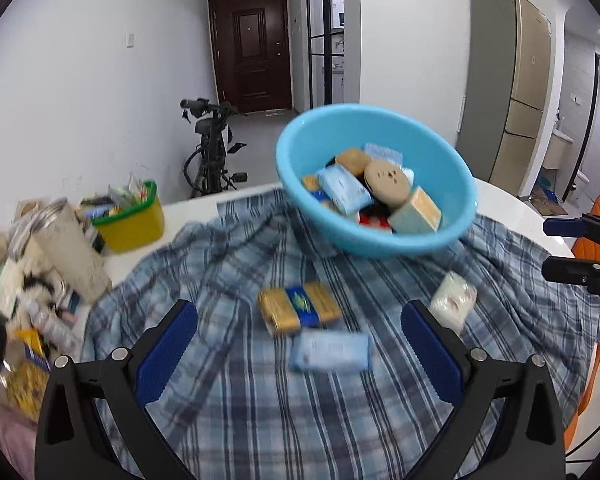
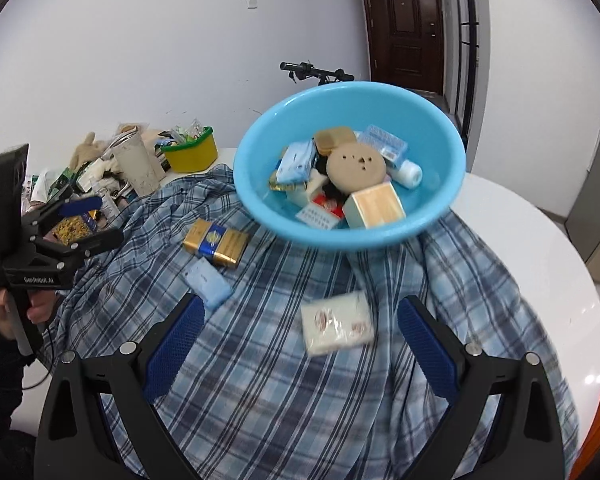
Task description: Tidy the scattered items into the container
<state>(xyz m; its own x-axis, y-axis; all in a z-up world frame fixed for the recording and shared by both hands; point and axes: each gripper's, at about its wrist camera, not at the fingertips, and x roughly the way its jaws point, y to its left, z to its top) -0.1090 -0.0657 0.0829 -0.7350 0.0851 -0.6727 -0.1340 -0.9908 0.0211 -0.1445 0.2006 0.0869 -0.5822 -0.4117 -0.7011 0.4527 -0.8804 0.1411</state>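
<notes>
A blue plastic basin (image 1: 440, 240) (image 2: 260, 152) stands on a plaid cloth (image 1: 240, 400) (image 2: 260, 400) and holds several small packs and boxes. On the cloth in front of it lie a gold-and-blue pack (image 1: 299, 307) (image 2: 216, 241), a light blue tissue pack (image 1: 330, 351) (image 2: 209, 282) and a white pack (image 1: 453, 299) (image 2: 337, 322). My left gripper (image 1: 299, 338) (image 2: 88, 220) is open and empty, hovering over the gold and light blue packs. My right gripper (image 2: 300, 328) (image 1: 572, 248) is open and empty above the white pack.
A yellow tub with a green rim (image 1: 132, 220) (image 2: 192, 152), a beige cup (image 1: 72, 252) (image 2: 138, 168) and a heap of clutter (image 1: 16, 300) fill the table's left side. The white round table edge (image 2: 560, 280) curves at the right. A scooter (image 1: 212, 152) stands behind.
</notes>
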